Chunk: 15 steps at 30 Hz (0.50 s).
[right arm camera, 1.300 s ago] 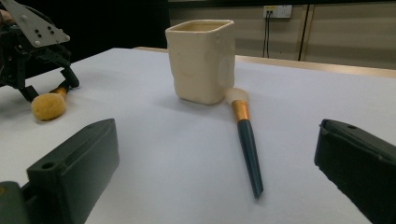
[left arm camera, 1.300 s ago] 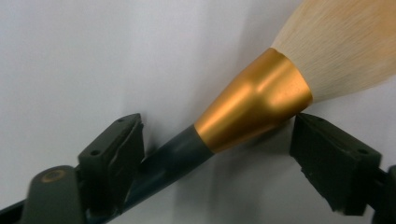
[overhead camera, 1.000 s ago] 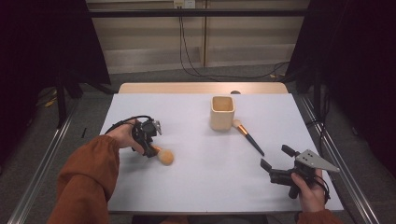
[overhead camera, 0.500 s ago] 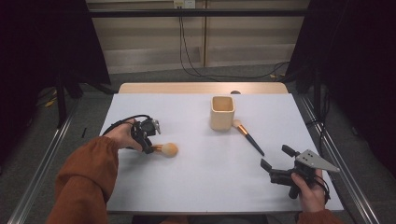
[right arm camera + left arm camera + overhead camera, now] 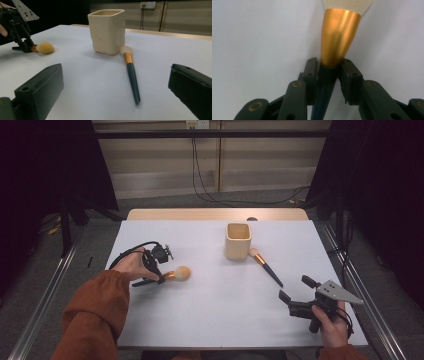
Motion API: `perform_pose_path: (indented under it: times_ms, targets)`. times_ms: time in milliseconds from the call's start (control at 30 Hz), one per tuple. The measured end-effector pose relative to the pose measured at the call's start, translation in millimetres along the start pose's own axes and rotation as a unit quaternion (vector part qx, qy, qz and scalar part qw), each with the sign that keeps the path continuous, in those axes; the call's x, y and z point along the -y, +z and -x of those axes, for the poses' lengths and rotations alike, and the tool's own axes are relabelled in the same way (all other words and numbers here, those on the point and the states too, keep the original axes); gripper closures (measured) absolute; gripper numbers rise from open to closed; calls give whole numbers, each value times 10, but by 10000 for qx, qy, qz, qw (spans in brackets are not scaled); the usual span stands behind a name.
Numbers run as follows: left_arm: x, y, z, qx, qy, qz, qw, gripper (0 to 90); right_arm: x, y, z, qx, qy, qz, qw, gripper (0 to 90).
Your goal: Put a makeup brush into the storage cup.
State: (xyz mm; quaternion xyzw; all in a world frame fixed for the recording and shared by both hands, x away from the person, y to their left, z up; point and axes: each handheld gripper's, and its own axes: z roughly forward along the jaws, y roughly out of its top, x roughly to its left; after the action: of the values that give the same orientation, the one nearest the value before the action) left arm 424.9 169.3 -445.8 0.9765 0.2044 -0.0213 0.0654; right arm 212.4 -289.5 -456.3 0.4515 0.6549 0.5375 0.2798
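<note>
A makeup brush with a round tan head [image 5: 181, 272] and gold ferrule [image 5: 339, 37] lies on the white table [image 5: 215, 320] at the left. My left gripper [image 5: 159, 276] [image 5: 329, 67] has just been closing, and its jaws now clamp the brush's dark handle right below the ferrule. A second brush [image 5: 265, 265] [image 5: 131, 72] with a dark handle lies beside the cream square cup [image 5: 237, 240] [image 5: 107, 31], its bristles touching the cup's base. At the near right, my right gripper [image 5: 294, 288] [image 5: 116, 82] stands open, pointed toward that brush and cup, holding nothing.
In the right gripper view, the left gripper [image 5: 23, 46] and the tan brush head [image 5: 45, 48] show at the far left. A wooden strip [image 5: 215, 214] runs along the table's far edge. Metal rails flank both sides of the table.
The left gripper's jaws closed onto the brush handle, and the tan brush head swung slightly away from the person. The right hand stayed put.
</note>
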Motion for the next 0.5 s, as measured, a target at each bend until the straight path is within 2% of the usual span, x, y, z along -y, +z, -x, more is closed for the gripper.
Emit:
perform_pose_path:
  times_ms: [100, 167, 233, 367, 400, 500]
  targets:
    - [-1, -13, -13, -31, -75, -19, 10000, 743, 1, -4, 5, -2, -48, -17, 10000, 0]
    - [2, -20, -20, -25, -46, -35, 10000, 745, 1, -5, 6, -1, -43, -18, 10000, 0]
    - [20, -15, -16, -37, -166, 89, 9998, 745, 0, 0, 2, 3, -4, -3, 10000, 0]
    - [40, -31, -24, -35, -216, 154, 9996, 746, -1, 1, 1, 8, -1, -11, 10000, 0]
    - [53, -34, -23, -29, -319, 257, 9992, 746, -1, 1, 1, 7, 1, -5, 10000, 0]
    - [96, -65, -46, -37, -381, 394, 9985, 746, -2, -1, 0, 15, 10, -6, 10000, 0]
